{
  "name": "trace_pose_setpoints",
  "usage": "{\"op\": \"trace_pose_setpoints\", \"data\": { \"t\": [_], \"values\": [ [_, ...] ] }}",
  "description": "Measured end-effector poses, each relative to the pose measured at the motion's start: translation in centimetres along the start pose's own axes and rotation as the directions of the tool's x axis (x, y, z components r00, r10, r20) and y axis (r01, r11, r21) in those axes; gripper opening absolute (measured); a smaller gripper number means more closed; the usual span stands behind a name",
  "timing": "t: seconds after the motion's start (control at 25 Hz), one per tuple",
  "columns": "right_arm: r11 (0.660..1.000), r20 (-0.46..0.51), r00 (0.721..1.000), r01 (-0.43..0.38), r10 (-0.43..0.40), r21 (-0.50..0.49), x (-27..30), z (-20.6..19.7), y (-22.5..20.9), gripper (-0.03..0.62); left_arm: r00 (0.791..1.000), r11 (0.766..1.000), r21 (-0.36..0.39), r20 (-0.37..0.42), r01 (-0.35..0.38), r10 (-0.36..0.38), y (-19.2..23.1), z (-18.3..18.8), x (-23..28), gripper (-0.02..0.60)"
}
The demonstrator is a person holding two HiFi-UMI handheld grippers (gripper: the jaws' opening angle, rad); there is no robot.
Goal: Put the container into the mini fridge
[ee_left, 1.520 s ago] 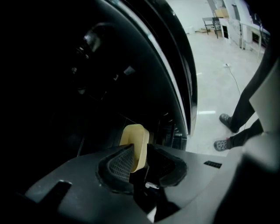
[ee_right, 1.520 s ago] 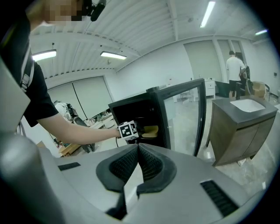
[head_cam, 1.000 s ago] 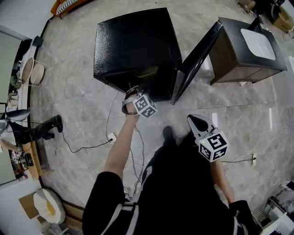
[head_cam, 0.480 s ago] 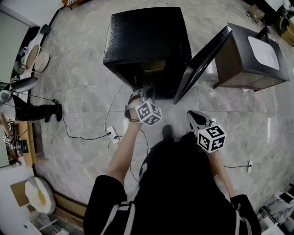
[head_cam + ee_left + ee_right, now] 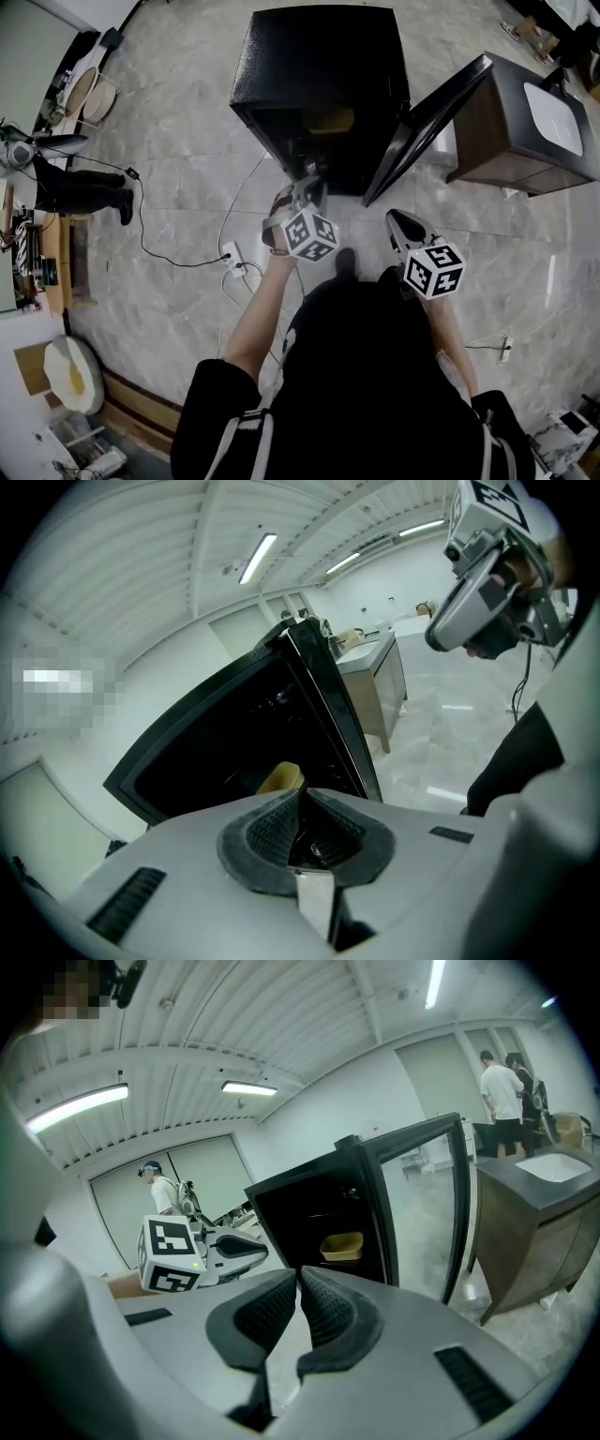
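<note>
At the far left of the head view a bystander stands on the grey marble floor. A white power strip with its black cable lies on the floor nearer the middle. The wearer's left arm reaches forward out of a black sleeve, the bare forearm nearly straight. The left hand is wrapped round the left tool, whose marker cube faces up. Its tip points far, toward the open front of the mini fridge, and is held just outside the opening. In the left gripper view its ribbed pads meet at the tip with nothing between them, so this tool is closed and empty. The black mini fridge stands on the floor with its door swung wide to the right. The container, a shallow tan tub, sits on a shelf inside the fridge, well apart from both tools. To the right, the right tool is held nearer the body, its forearm drawn in close against the black top. Its tip is aimed far, toward the lower edge of the open door. In the right gripper view its pads touch tip to tip, closed on nothing. At the far right a dark cabinet with a white top stands just beside the door.
</note>
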State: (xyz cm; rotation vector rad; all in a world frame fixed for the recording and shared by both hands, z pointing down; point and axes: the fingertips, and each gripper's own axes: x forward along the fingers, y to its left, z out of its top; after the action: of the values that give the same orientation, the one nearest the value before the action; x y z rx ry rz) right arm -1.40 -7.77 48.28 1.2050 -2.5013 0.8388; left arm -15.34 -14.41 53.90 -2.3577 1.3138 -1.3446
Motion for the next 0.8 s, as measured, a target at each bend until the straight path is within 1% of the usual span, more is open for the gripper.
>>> {"op": "trace_pose_setpoints", "data": {
  "t": [0.16,0.28,0.36,0.48,0.56,0.6,0.68,0.76,0.8],
  "values": [
    [0.999,0.006,1.000,-0.023,0.023,-0.032,-0.5,0.6,0.5,0.018,1.000,0.998,-0.062,0.012,-0.008,0.009,-1.1,1.0,-2.3,0.051],
    [0.995,0.021,0.997,-0.079,0.080,-0.054,-1.4,1.2,1.1,0.018,1.000,0.994,-0.104,0.021,-0.020,0.023,-2.2,2.2,-3.9,0.051],
    [0.991,0.032,0.992,-0.116,0.118,-0.065,-2.2,1.5,1.5,0.019,0.999,0.986,-0.164,0.038,-0.016,0.023,-3.4,3.2,-5.1,0.051],
    [0.987,0.052,0.988,-0.140,0.144,-0.073,-4.2,2.1,1.7,0.020,0.998,0.964,-0.266,0.066,0.002,0.016,-5.6,4.9,-7.2,0.051],
    [0.986,0.080,0.984,-0.158,0.162,-0.061,-5.7,2.6,1.5,0.023,0.997,0.948,-0.318,0.078,0.001,0.026,-6.9,6.2,-8.3,0.051],
    [0.983,0.093,0.979,-0.178,0.182,-0.051,-6.5,2.9,1.3,0.023,0.996,0.940,-0.341,0.084,-0.002,0.032,-7.5,6.8,-8.8,0.051],
    [0.969,0.108,0.963,-0.244,0.246,-0.033,-8.0,3.0,1.2,0.023,0.994,0.922,-0.387,0.097,-0.004,0.045,-8.9,8.2,-9.9,0.051],
    [0.951,0.104,0.946,-0.308,0.308,-0.023,-9.5,2.7,1.2,0.023,0.992,0.902,-0.432,0.110,-0.004,0.057,-10.4,9.4,-11.2,0.051],
    [0.946,0.101,0.940,-0.324,0.325,-0.018,-10.2,2.5,1.1,0.023,0.991,0.892,-0.451,0.114,-0.006,0.064,-11.1,9.9,-11.9,0.051]
  ]
}}
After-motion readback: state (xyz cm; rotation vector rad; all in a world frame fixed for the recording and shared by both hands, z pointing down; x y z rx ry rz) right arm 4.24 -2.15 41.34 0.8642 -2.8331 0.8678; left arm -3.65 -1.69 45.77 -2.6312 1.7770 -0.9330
